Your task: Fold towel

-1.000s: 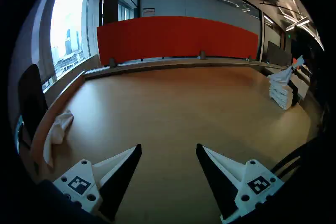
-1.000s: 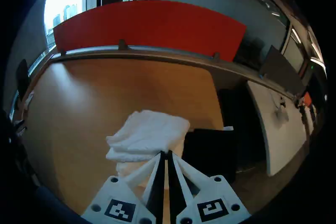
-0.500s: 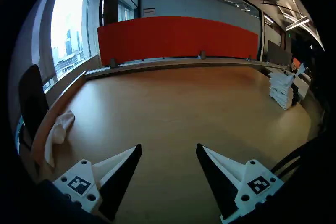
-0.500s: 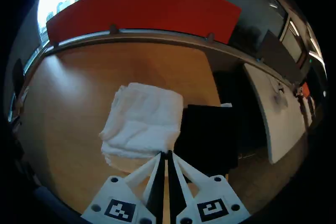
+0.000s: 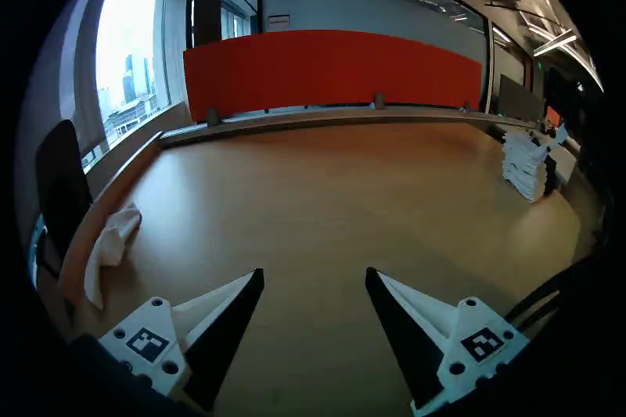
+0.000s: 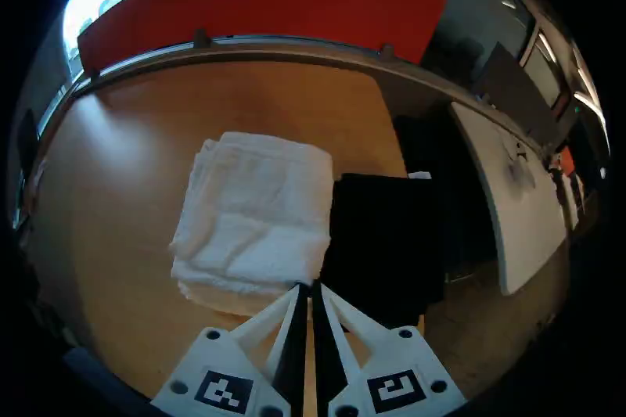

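Note:
A stack of folded white towels point(image 6: 252, 217) lies on the wooden table point(image 6: 117, 182), next to a black block point(image 6: 383, 245). My right gripper point(image 6: 311, 285) is shut, its tips at the stack's near right corner; no cloth shows between the fingers. In the left gripper view the same stack point(image 5: 526, 169) stands far off at the table's right end. A crumpled white towel point(image 5: 109, 249) lies at the table's left edge. My left gripper point(image 5: 313, 271) hovers open over bare wood point(image 5: 329, 190), holding nothing.
A red partition point(image 5: 332, 69) and a raised ledge point(image 5: 329, 116) run along the table's far side. A dark chair back point(image 5: 59, 182) stands past the left edge. To the right of the table is a gap, then a white desk point(image 6: 516, 206).
The right gripper view has risen and tipped downward, so the towel stack is now seen from above, lying flat. The left gripper has barely moved.

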`<control>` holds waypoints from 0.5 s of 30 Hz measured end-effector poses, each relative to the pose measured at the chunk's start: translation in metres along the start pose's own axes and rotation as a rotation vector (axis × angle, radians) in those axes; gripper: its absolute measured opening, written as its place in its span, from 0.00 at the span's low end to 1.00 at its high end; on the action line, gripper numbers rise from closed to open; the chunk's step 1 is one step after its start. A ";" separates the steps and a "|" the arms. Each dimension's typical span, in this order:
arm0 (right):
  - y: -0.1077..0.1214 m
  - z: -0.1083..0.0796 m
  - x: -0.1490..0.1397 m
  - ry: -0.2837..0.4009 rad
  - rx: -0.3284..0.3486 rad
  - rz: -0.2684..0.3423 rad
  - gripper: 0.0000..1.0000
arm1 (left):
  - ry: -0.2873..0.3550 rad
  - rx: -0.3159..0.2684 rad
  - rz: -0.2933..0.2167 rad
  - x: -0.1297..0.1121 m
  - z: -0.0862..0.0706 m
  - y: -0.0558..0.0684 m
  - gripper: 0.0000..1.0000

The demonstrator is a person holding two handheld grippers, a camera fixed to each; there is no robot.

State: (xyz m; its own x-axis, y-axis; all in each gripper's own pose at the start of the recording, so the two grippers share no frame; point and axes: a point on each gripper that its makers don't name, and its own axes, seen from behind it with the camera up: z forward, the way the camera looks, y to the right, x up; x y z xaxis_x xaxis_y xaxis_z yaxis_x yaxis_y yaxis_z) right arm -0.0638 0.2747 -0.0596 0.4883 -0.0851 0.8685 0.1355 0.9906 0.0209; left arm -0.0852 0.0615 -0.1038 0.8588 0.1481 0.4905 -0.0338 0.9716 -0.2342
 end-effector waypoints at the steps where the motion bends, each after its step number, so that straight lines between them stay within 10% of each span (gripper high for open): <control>1: 0.000 0.001 0.000 -0.001 0.000 0.001 0.04 | 0.000 0.000 0.000 0.000 0.000 0.000 0.97; 15: -0.005 0.006 -0.006 -0.009 -0.010 0.006 0.07 | -0.003 0.006 -0.004 -0.002 -0.002 -0.003 0.97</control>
State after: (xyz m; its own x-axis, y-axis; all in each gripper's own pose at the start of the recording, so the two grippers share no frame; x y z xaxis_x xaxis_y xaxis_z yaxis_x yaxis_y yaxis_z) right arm -0.0726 0.2709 -0.0619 0.4811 -0.0777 0.8732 0.1406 0.9900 0.0107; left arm -0.0860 0.0577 -0.1061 0.8573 0.1448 0.4941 -0.0335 0.9733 -0.2271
